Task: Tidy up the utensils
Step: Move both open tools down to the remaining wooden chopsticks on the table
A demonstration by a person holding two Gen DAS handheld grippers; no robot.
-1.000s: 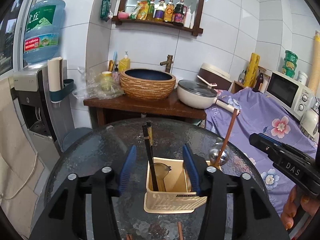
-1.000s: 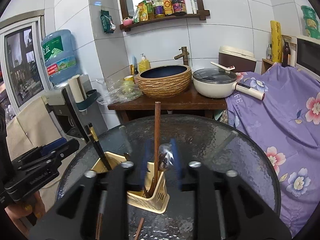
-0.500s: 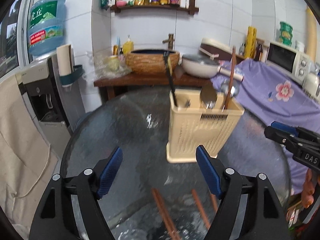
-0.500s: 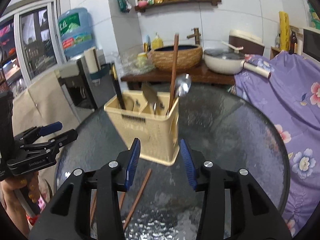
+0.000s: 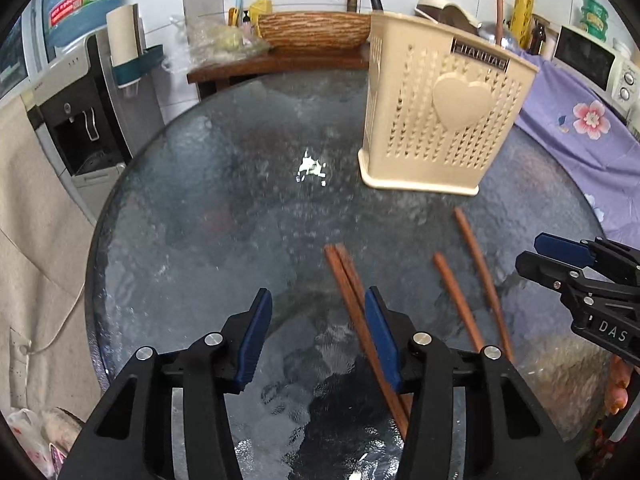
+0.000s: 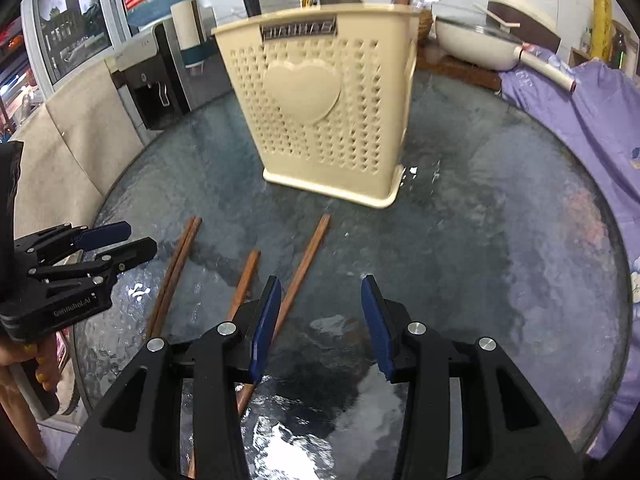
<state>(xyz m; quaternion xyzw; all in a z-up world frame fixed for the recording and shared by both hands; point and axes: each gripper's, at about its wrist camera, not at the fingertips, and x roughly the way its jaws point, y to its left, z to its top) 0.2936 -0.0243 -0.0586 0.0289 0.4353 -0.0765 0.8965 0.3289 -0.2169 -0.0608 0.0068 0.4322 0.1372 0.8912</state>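
Observation:
A cream plastic utensil holder (image 5: 440,116) with a heart on its side stands on the round glass table (image 5: 224,208); it also shows in the right wrist view (image 6: 324,104). Black chopsticks, a spoon and a wooden-handled ladle stick out of it. Several brown wooden chopsticks lie on the glass in front: a pair (image 5: 352,288) beside my left gripper's right finger, and two single ones (image 5: 452,292) (image 5: 480,268). My left gripper (image 5: 316,336) is open and empty, low over the table. My right gripper (image 6: 320,320) is open and empty, with one chopstick (image 6: 304,264) running under its left finger.
Behind the table are a wooden counter with a woven basin (image 5: 316,32), a white pan (image 6: 476,44) and a purple flowered cloth (image 5: 580,120). A water dispenser (image 5: 80,92) stands at the left. A microwave (image 5: 592,60) is at the right.
Both grippers have pulled back from above the holder and dropped low toward the near table edge. The ladle stays in the holder. The loose chopsticks now lie right in front of the fingers.

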